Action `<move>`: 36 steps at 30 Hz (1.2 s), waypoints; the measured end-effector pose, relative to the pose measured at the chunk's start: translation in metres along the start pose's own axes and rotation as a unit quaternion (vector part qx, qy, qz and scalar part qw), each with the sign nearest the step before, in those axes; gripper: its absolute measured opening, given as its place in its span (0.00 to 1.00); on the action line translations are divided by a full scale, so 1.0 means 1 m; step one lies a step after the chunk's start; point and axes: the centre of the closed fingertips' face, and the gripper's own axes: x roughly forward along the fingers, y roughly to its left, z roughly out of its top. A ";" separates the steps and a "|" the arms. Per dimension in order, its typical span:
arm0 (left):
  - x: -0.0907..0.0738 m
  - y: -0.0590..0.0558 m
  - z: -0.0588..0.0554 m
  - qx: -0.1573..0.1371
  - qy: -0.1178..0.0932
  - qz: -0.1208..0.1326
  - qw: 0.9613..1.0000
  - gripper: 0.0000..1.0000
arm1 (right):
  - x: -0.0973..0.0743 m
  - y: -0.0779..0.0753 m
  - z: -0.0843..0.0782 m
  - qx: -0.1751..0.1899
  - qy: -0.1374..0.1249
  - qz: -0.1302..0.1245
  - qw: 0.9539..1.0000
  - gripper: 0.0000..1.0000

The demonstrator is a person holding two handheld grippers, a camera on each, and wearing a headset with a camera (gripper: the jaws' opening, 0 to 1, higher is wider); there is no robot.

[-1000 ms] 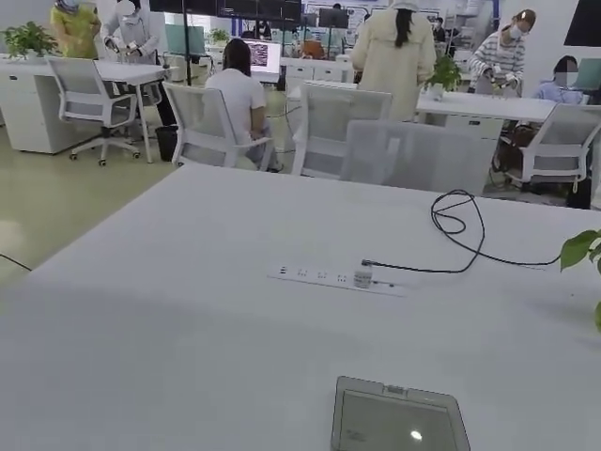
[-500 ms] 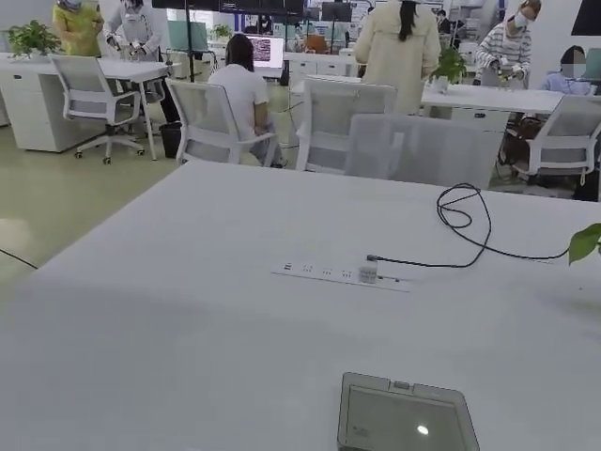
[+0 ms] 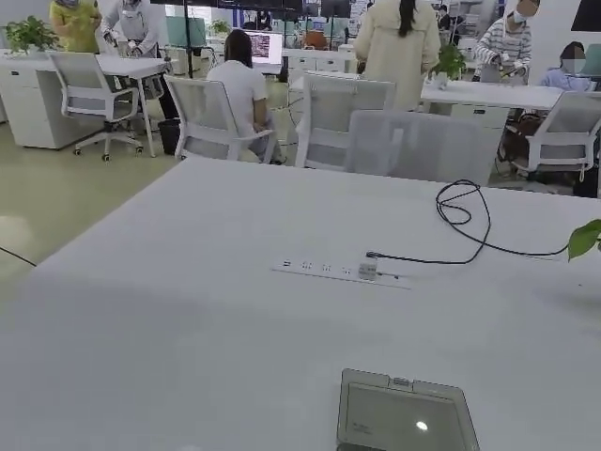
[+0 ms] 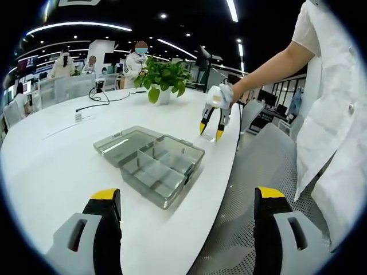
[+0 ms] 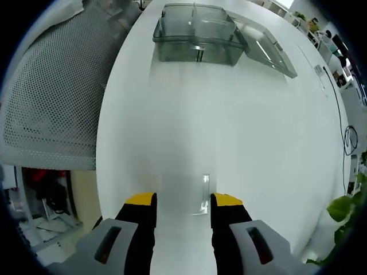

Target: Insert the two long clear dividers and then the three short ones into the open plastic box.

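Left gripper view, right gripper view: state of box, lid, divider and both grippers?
left gripper: open wide, holding nothing.
right gripper: jaws either side of a clear divider; can't tell if it is gripped.
clear divider: at the edge of the table, not in the box.
plastic box: open, clear partitions already inside.
lid: swung back, flat on the table.

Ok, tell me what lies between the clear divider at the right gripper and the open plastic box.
Nothing visible. Bare white tabletop runs from the flat clear divider at the right gripper to the open clear plastic box.
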 end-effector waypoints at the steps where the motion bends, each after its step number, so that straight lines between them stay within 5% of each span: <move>1: 0.000 0.000 0.000 0.001 0.000 0.000 1.000 0.99 | 0.000 0.000 0.000 0.002 -0.001 0.000 1.000 0.37; 18: -0.002 0.000 -0.001 0.002 0.001 0.001 1.000 0.99 | -0.010 -0.004 0.009 0.007 -0.011 -0.027 1.000 0.33; 29: -0.003 0.001 0.009 -0.004 -0.010 0.006 1.000 0.99 | -0.044 -0.010 0.057 -0.011 -0.056 -0.063 0.996 0.33; 36: -0.002 0.005 0.034 -0.036 -0.045 0.011 0.998 0.97 | -0.070 -0.011 0.097 -0.031 -0.084 -0.086 0.992 0.33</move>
